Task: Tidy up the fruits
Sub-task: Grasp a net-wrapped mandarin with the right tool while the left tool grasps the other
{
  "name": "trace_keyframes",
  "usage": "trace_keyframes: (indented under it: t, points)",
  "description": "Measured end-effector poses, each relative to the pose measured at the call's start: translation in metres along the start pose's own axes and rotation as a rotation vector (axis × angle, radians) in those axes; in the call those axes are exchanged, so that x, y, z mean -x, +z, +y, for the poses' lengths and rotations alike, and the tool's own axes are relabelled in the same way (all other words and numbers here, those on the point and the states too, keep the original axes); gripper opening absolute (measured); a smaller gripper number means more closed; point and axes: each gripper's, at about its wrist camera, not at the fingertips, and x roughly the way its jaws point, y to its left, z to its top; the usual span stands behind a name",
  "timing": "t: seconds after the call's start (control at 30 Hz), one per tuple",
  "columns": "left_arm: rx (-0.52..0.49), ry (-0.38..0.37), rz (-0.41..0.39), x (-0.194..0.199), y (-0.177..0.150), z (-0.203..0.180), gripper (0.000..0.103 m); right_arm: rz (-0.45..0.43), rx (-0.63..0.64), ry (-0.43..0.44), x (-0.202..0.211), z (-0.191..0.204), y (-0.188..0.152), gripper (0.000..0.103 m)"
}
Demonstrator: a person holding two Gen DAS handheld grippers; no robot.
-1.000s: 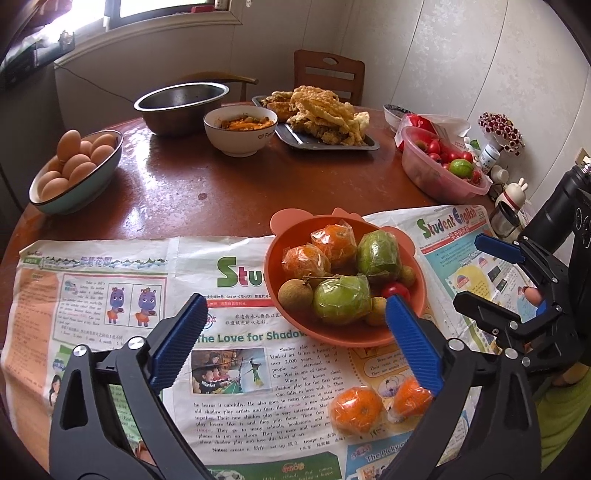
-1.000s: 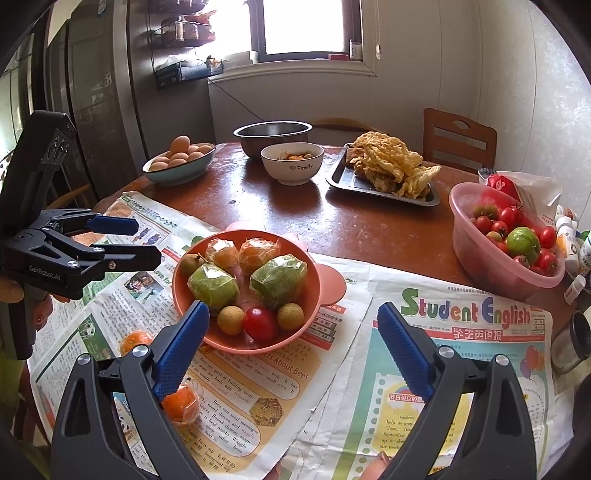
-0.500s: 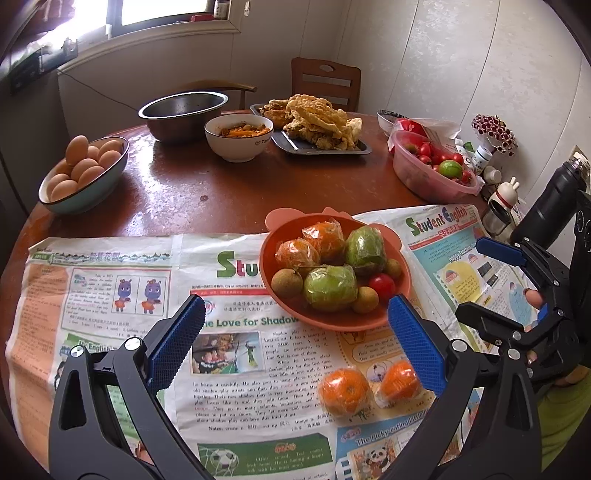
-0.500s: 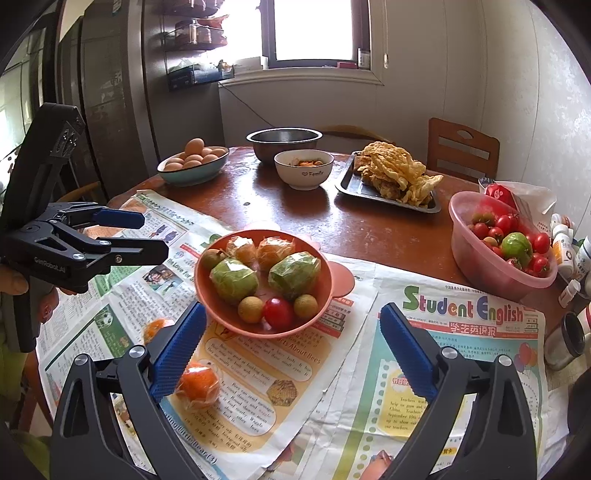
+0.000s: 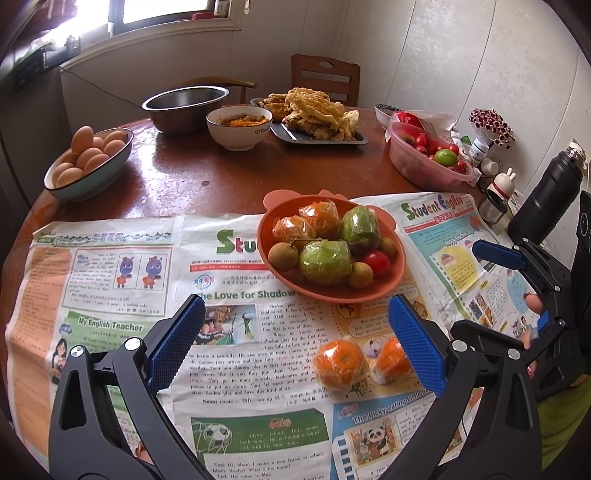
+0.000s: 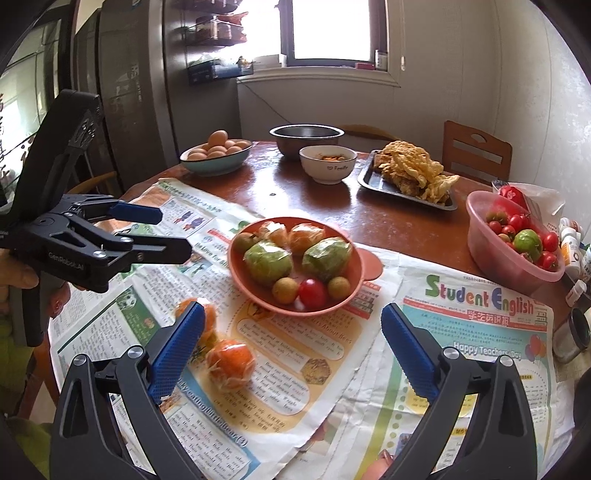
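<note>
— What's under you right now?

— A round brown table, its near half covered by newspaper. My left gripper hangs over the print with its jaws wide apart and nothing between them. My right gripper is the same: jaws spread, empty.

— And the fruit?

— The orange bowl sits just beyond the left jaws, ahead and slightly right. It holds two wrapped oranges, two wrapped green fruits, a tomato and some small brown fruits. Two more wrapped oranges lie loose on the paper: one between the left jaws, close to the right pad, the other partly behind that pad. From the right wrist, one lies just inside the left pad and the other partly behind it.

— The far side?

— Beyond the jaws: eggs, a steel bowl, a white bowl, a tray of fried food and a pink tub of tomatoes. A chair stands against the wall, and a window glares above a sill.
</note>
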Motion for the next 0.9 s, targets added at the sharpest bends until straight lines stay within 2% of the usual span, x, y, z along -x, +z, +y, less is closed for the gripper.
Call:
trace_keyframes:
  t: [0.43,0.77,0.8,0.83,0.9]
  points:
    - [-0.006,0.007,0.021,0.002,-0.018,-0.005,0.093,0.036,0.029,0.04,-0.005,0.02,-0.017,0.096]
    - [-0.01,0.004,0.062,-0.004,-0.037,-0.006,0.093,0.114,0.045,0.044,-0.028,0.024,-0.033,0.094]
    - [-0.009,0.001,0.064,-0.004,-0.039,-0.006,0.093,0.127,0.046,0.043,-0.032,0.025,-0.034,0.093]
    - [-0.008,0.0,0.067,-0.005,-0.04,-0.006,0.093,0.139,0.049,0.046,-0.035,0.026,-0.035,0.084]
    - [-0.002,-0.003,0.076,-0.007,-0.045,-0.005,0.093,0.166,0.056,0.047,-0.043,0.027,-0.036,0.078]
